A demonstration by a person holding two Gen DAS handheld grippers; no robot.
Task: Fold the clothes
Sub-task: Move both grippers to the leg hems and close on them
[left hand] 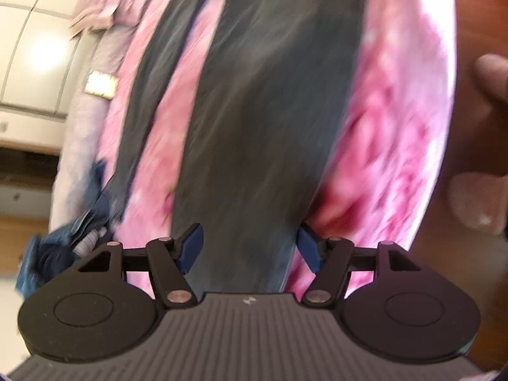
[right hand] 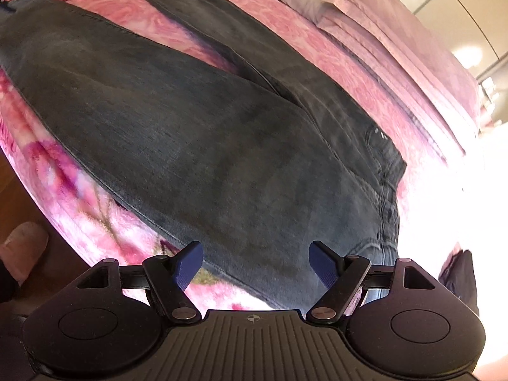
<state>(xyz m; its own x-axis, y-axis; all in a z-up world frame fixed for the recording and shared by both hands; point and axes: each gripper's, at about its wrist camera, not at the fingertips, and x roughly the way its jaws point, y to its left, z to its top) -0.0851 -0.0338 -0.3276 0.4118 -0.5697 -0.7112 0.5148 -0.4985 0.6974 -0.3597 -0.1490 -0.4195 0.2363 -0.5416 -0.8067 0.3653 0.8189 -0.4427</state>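
Observation:
A pair of dark grey jeans (right hand: 197,133) lies spread flat on a pink flowered blanket (right hand: 79,219), its two legs apart and the waistband (right hand: 387,190) at the right. My right gripper (right hand: 255,262) hovers open over the hip near the blanket's edge, with nothing between its blue pads (right hand: 187,266). In the left wrist view the jeans (left hand: 263,127) run away along one leg, blurred by motion. My left gripper (left hand: 250,247) stands open over that leg's near end, holding nothing.
Crumpled blue clothes (left hand: 63,247) lie at the blanket's left edge. Pale pink folded bedding (right hand: 397,38) lies beyond the jeans. A pink slipper (right hand: 22,247) sits on the wooden floor (right hand: 19,197). A blurred hand (left hand: 492,76) shows at the right.

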